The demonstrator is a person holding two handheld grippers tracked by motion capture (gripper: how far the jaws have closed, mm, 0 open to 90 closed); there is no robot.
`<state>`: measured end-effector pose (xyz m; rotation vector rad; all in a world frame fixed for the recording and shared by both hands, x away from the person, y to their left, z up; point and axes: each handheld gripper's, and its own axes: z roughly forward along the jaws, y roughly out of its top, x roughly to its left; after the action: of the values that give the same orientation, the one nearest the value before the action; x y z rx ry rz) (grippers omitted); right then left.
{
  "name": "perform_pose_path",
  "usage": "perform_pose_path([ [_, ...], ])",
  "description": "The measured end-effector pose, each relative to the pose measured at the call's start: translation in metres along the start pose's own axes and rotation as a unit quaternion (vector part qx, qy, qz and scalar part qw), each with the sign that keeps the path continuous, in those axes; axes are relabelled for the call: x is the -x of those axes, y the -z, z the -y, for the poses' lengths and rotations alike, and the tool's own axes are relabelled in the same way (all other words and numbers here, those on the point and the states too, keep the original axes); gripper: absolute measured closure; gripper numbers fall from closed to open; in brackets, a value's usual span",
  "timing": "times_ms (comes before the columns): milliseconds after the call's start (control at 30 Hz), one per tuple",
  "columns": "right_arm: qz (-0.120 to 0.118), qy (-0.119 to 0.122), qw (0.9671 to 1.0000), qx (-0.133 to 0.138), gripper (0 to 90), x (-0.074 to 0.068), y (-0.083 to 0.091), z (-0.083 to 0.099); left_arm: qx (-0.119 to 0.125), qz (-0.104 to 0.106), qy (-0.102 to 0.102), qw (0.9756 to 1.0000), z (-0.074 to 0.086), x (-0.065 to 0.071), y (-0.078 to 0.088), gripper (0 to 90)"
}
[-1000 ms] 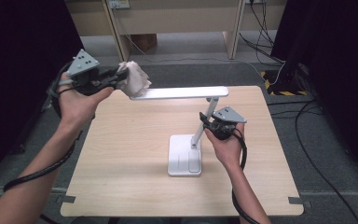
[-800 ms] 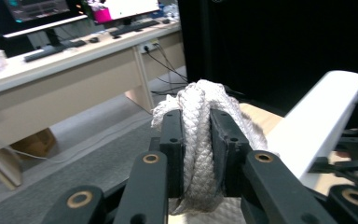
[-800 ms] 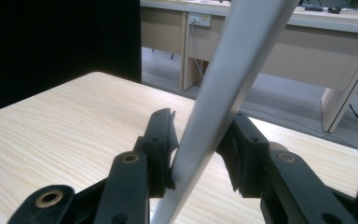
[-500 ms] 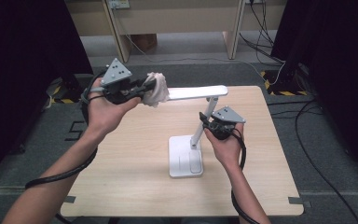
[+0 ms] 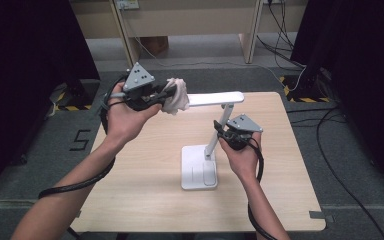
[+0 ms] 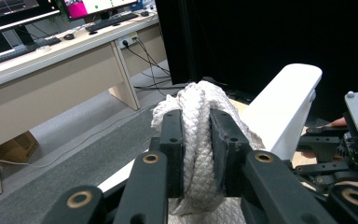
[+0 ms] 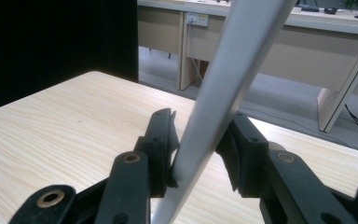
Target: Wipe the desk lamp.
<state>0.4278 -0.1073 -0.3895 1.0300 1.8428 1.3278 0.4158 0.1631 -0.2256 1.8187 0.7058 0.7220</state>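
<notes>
Cloth (image 6: 196,135) clamped in left tool (image 6: 196,140), touching lamp head (image 5: 215,98)

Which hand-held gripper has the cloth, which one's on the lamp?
The left hand-held gripper clamps the white cloth near the lamp head; the right hand-held gripper straddles the lamp stem.

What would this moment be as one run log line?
left gripper: shut on white cloth, at lamp head | right gripper: shut on lamp arm | lamp base: on table
</notes>
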Motion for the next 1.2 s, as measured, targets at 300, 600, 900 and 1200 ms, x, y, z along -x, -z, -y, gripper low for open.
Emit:
perform_pose_path([
  [300, 0.001, 0.000, 1.0000, 0.001, 64.5, 0.000, 0.000, 0.000, 0.001, 0.007, 0.003, 1.0000, -0.003, 0.007, -0.009, 76.0],
  [600, 0.001, -0.002, 1.0000, 0.002, 64.6, 0.000, 0.000, 0.001, 0.000, 0.018, 0.002, 0.9998, -0.009, 0.019, -0.023, 75.8],
  [900, 0.002, -0.007, 1.0000, 0.006, 64.6, -0.001, 0.000, 0.004, 0.000, 0.021, 0.001, 0.9998, -0.012, 0.027, -0.032, 75.8],
  [1200, 0.004, -0.006, 1.0000, 0.003, 64.6, -0.001, 0.000, 0.004, -0.002, 0.026, 0.000, 0.9997, -0.017, 0.034, -0.041, 75.8],
])
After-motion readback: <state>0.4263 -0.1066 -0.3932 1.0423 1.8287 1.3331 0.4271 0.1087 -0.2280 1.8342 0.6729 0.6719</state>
